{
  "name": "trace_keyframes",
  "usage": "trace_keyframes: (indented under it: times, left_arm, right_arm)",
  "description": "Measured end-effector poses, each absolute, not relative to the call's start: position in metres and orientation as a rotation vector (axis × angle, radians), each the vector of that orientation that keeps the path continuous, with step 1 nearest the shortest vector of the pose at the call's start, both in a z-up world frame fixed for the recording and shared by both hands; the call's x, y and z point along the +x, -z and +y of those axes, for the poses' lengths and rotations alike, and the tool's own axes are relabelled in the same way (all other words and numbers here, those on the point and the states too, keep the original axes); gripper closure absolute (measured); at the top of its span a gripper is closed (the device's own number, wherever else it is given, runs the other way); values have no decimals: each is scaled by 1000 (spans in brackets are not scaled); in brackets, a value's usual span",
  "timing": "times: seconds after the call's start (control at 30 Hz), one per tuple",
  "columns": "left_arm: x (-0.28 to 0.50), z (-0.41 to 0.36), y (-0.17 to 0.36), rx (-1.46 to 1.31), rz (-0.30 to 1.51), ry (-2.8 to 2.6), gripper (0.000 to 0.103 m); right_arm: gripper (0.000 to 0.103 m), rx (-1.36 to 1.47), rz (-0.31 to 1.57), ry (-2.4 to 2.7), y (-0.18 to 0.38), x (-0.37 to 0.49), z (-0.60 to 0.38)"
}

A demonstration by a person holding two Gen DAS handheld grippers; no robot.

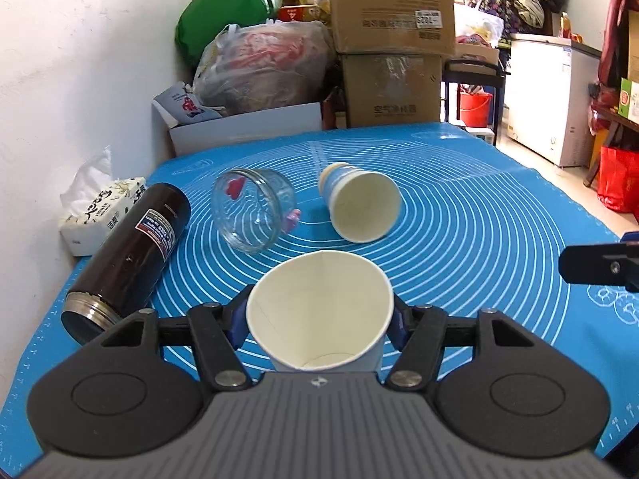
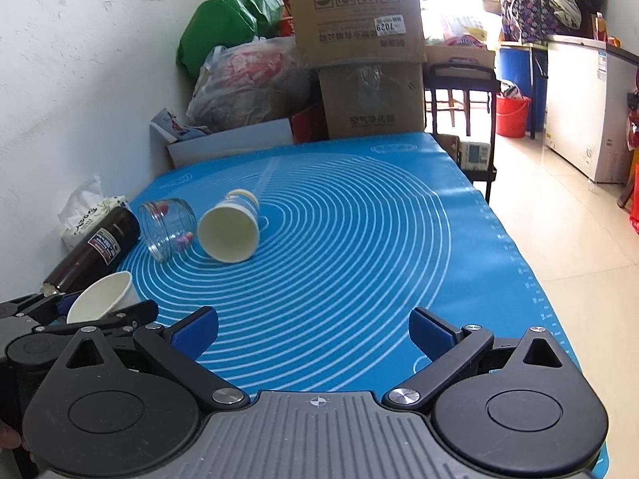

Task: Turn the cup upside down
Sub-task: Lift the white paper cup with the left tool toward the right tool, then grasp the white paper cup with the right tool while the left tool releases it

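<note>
Left gripper [image 1: 319, 325] fingers pinch the paper cup [image 1: 319, 311] sidewall, right gripper [image 2: 313, 333] gapes empty, so squeezing harder mid-flip probably crumples it or it slips.

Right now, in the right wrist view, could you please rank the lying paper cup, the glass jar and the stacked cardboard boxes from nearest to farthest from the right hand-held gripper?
1. White paper cup lying on its side, left of centre.
2. Clear glass jar on its side, further left; close call.
3. Stacked brown cardboard boxes, behind the blue mat.
</note>
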State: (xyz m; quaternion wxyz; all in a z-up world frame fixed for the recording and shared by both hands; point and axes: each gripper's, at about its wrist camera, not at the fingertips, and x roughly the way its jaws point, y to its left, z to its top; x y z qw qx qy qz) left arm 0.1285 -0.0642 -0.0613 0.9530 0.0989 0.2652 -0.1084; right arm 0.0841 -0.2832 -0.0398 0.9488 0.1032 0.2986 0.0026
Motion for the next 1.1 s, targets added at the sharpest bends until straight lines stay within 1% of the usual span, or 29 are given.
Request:
trace_keyframes:
  times: [0.17, 0.27, 0.33, 0.47, 0.5, 0.8, 0.97, 1.1]
  left_arm:
    - [125, -68, 63, 225, 530, 223, 36]
    - [124, -68, 63, 223, 529, 223, 33]
    - [123, -68, 61, 219, 529, 224, 18]
    - [120, -68, 57, 224, 513, 228, 15]
    - [119, -68, 56, 228, 511, 226, 12]
    - [112, -60, 48, 209, 498, 215, 10]
    - [101, -47, 36, 178, 475, 192, 7]
    - [92, -31, 26, 158, 456, 158, 7]
  right_arm:
    - [0, 211, 615, -4, 43, 83, -284]
    - [0, 215, 617, -5, 43, 83, -284]
    - [0, 219, 620, -5, 43, 85, -284]
    - [0, 225, 621, -4, 44, 84, -284]
    - [0, 226, 621, -4, 44, 84, -284]
    - [0, 189, 632, -14, 41, 81, -278]
    - [0, 86, 627, -35, 30, 80, -265]
    - [0, -47, 610, -49, 16, 83, -248]
